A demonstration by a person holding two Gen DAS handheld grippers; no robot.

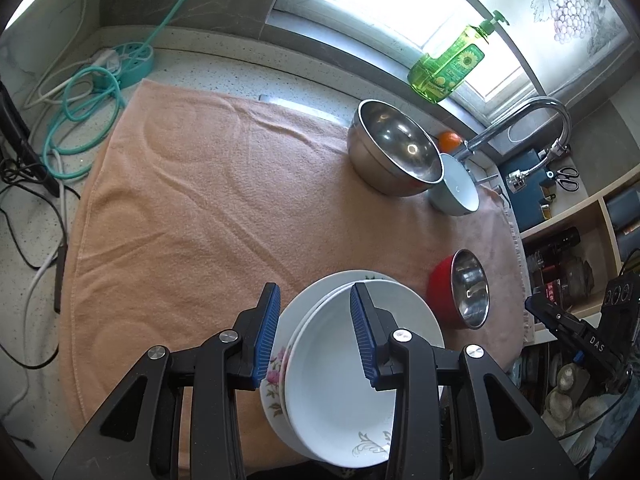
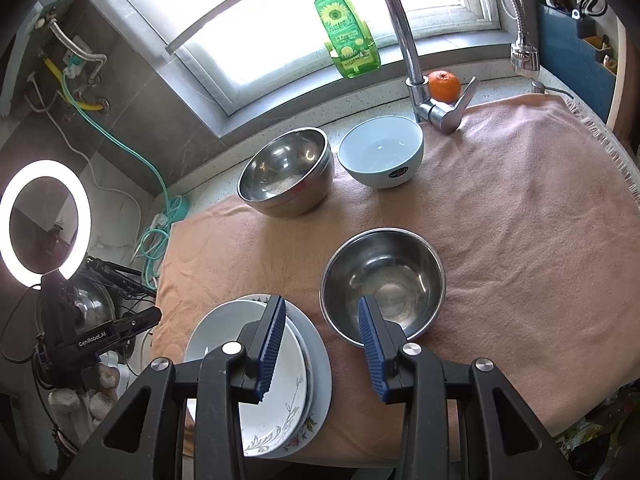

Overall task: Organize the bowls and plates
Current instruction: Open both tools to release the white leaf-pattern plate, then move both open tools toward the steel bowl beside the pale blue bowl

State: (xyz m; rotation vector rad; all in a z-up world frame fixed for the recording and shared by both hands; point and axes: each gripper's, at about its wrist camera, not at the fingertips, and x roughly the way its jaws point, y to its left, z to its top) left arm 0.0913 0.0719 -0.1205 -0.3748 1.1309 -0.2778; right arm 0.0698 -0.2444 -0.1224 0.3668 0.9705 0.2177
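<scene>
A peach towel (image 2: 500,208) covers most of the countertop and carries all the dishes. At its far edge, below the window, the large steel mixing bowl (image 2: 286,172) sits upright just beside a pale blue bowl (image 2: 382,152), which stands near the base of the faucet (image 2: 404,40). At the towel's near edge the plates are already gathered: a stack of white plates (image 1: 340,360), the top one plain with a grey scroll at its rim, a floral one showing under it. Just beside the stack, toward the right, stands the small red bowl with a steel lining (image 2: 382,284), upright and apart from the other two bowls. The left gripper (image 1: 316,334) hangs over the plate stack, fingers spread wide and holding nothing. The right gripper (image 2: 322,344) hovers between stack and red bowl, also wide and empty. The plates look finished; the bowls seem the step in hand. The next move probably calls for the right gripper to pinch the red bowl's rim, one finger inside, and carry it toward the far bowls for nesting.
</scene>
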